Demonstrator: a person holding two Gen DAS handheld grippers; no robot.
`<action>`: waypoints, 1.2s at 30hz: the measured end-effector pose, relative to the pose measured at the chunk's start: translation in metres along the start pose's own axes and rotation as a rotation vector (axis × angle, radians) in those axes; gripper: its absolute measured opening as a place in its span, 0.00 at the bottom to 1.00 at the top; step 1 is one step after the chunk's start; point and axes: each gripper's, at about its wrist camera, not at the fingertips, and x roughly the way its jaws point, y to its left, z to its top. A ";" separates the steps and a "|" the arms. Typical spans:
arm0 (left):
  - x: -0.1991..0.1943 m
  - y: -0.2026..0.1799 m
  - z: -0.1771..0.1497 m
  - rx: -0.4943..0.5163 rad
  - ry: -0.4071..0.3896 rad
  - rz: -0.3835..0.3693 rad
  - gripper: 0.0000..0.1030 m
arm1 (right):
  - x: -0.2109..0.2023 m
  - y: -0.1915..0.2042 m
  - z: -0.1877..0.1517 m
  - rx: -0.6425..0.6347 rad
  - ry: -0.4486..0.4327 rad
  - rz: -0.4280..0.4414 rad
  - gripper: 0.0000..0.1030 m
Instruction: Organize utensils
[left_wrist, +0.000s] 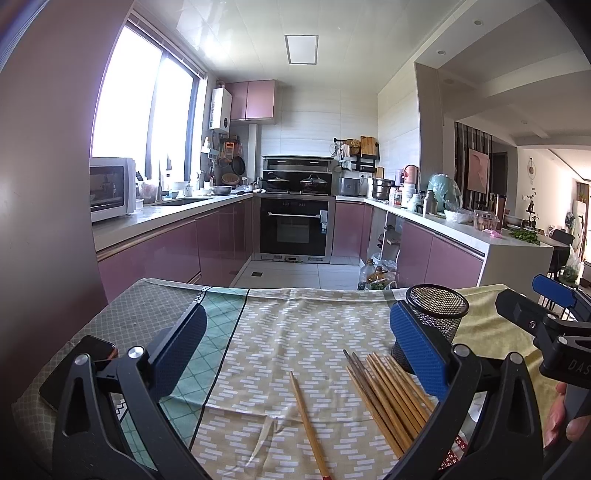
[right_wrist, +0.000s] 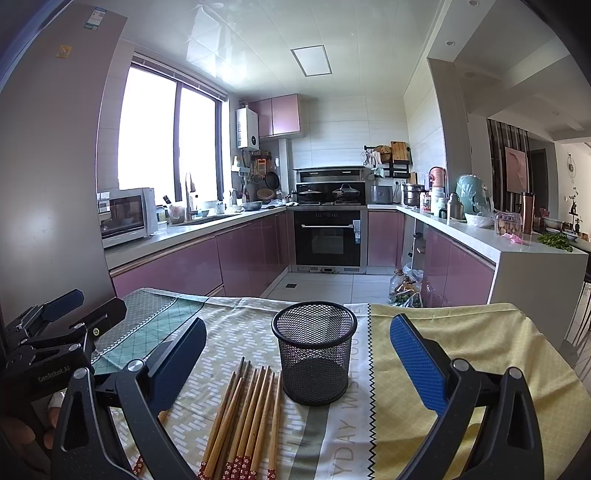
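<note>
While both tongs (left_wrist: 299, 345) (right_wrist: 299, 354) hang spread, chopsticks (right_wrist: 243, 417) beside mesh cup (right_wrist: 314, 354), patterned cloth (right_wrist: 461, 332).

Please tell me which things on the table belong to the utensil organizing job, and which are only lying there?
Belong to the job:
- bundle of chopsticks
- single chopstick lying apart
- mesh holder, empty, upright
- left gripper and right gripper, both open

Just lying about:
- phone
- tablecloth
</note>
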 end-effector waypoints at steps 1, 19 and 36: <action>0.000 0.000 0.000 -0.001 0.000 0.000 0.95 | 0.000 0.000 -0.001 -0.001 0.000 0.000 0.94; -0.001 0.002 -0.001 -0.003 0.004 0.001 0.95 | 0.000 0.001 0.003 0.001 0.007 0.008 0.94; -0.002 0.004 -0.001 0.008 0.015 0.012 0.95 | 0.004 -0.003 -0.002 0.002 0.019 0.028 0.94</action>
